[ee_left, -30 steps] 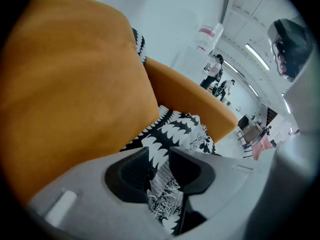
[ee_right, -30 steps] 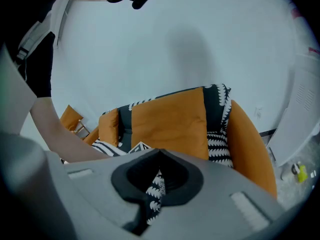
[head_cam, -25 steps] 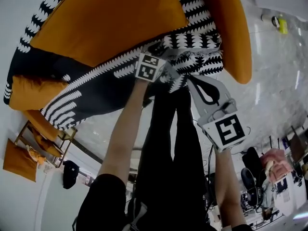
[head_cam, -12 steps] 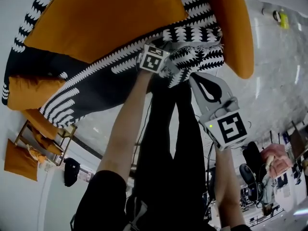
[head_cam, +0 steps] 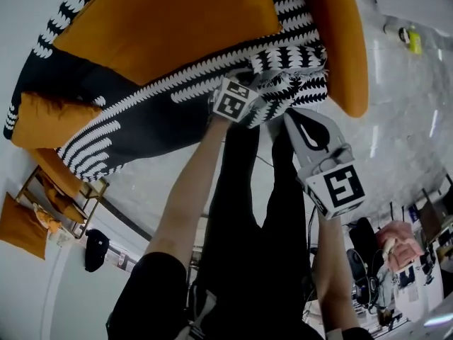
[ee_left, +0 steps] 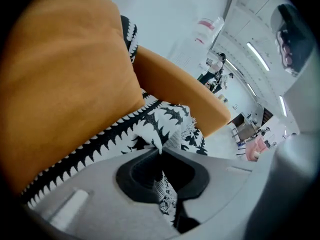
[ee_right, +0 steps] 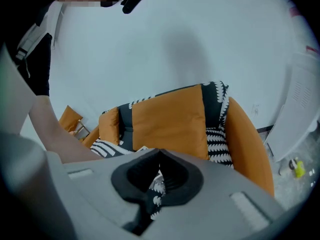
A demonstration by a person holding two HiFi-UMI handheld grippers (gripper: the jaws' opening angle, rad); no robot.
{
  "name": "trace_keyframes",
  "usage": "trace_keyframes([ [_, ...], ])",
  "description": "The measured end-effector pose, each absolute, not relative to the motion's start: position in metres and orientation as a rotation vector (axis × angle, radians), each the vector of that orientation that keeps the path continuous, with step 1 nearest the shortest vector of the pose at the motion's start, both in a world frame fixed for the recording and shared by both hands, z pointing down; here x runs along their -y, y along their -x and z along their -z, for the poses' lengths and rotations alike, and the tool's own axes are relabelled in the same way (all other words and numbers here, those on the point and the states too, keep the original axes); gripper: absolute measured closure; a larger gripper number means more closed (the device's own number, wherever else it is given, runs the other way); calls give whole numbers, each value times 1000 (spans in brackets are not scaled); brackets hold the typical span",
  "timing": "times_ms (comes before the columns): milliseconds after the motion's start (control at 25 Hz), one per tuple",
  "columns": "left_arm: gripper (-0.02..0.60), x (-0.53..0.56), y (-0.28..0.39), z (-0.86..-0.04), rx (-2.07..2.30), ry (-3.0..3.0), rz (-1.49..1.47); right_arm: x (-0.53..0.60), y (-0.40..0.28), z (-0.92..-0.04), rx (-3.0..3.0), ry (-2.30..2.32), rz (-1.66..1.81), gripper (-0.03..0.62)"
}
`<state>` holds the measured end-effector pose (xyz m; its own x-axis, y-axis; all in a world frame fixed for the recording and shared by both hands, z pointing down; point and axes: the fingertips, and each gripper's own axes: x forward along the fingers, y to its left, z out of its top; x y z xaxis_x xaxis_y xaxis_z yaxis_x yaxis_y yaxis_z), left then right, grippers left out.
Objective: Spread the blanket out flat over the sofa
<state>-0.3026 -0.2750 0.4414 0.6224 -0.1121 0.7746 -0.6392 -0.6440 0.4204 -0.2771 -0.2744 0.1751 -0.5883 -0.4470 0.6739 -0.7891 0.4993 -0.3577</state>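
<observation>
As the blanket (head_cam: 294,73), bunched on the sofa (head_cam: 163,27) seat, looks soft and light, hold its edge: the left gripper (ee_left: 160,151) jaws have just closed on it, and the right gripper (ee_right: 159,154) pinches it too.

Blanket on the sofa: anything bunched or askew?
Yes. The black-and-white patterned blanket is bunched in a crumpled wad at the front edge of the orange sofa, beside its armrest, not lying flat.
</observation>
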Motion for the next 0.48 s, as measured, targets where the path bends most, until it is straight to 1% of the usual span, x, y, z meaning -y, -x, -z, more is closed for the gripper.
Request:
trace_keyframes([
  [480,561,229,271,-350,709,-2136,-783,236,239,-126,2322,-978,-800,591],
])
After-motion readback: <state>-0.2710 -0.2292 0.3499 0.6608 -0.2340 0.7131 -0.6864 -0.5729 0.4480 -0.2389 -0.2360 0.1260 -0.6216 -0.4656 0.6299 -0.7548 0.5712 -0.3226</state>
